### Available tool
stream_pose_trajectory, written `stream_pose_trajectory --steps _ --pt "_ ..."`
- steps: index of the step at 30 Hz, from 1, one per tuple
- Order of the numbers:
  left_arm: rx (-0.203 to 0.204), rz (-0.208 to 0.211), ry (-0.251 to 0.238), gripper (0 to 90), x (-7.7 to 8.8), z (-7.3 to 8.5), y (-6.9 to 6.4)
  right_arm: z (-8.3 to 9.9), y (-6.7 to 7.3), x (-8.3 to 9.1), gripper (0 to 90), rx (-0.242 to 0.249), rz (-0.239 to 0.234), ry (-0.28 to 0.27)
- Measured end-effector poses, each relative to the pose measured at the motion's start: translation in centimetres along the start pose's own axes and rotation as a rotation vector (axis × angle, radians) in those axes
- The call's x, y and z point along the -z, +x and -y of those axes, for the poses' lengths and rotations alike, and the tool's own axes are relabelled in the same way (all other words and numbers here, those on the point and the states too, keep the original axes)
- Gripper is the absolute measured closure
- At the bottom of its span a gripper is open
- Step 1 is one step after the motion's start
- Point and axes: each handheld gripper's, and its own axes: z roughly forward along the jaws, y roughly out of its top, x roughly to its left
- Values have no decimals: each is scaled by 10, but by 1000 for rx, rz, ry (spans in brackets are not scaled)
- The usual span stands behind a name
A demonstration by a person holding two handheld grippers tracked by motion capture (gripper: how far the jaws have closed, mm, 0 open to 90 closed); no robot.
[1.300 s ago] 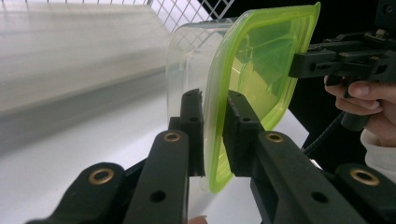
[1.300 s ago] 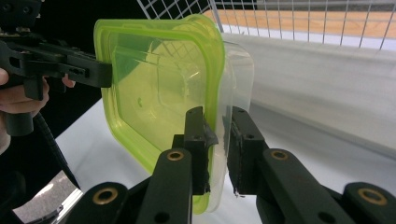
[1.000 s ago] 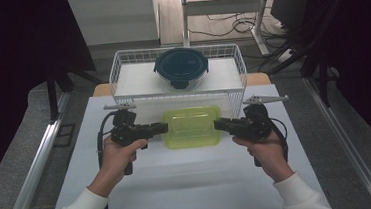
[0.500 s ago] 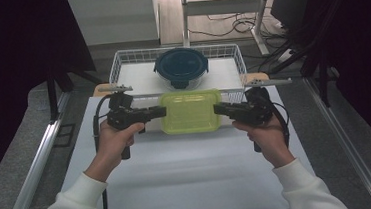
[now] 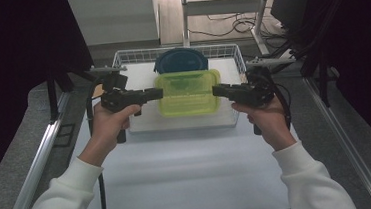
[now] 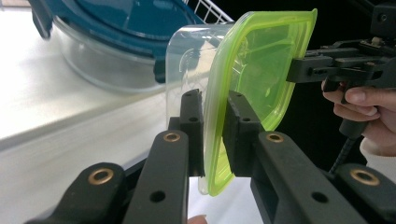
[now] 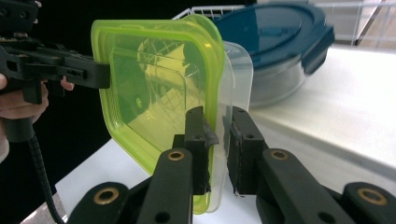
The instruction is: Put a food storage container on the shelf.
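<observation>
On the white table (image 5: pixel 179 175), seen from above, a white wire basket (image 5: pixel 230 56) stands at the far edge, and one round glass bowl with a dark blue clip lid (image 5: pixel 180 61) is seen inside it. One rectangular container with a green lid (image 5: pixel 188 91) is held in the air above the near side of the basket, just in front of the bowl, between two hand-held tools. One clear body and one green lid are counted, and two pairs of tongs.

The left tongs (image 5: pixel 153 93) are closed on the container's left rim, and the right tongs (image 5: pixel 218 90) on its right rim. In the left gripper view the left tongs (image 6: pixel 212 126) are seen pinched narrow over the green lip and the clear wall together; the same grip is shown by the right tongs (image 7: pixel 218 140) in the right gripper view.

The container is judged to be light and apparently empty, since the basket wire is seen through it. Its thin plastic wall is expected to flex, and its smooth surface to be slippery, so a pinch on the stiffer rim, where lid and body overlap, is thought the soundest hold. With only edge grips on both sides, uneven pull could let the lid pop or the box twist.
</observation>
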Motion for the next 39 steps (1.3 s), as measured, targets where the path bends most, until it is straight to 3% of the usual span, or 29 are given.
stream_pose_trajectory --steps 13,22,31,39 --pt "-13 -3 -22 795 3 -35 2 -37 -4 1 787 11 -3 -16" --pt "10 3 -13 795 0 -56 16 -61 -13 -9 787 -1 -11 3" --pt "23 -2 2 795 -8 -83 33 -83 -30 -25 787 -51 -18 22" --pt "55 -7 21 796 -16 -91 44 -91 -41 -35 787 -78 -19 39"
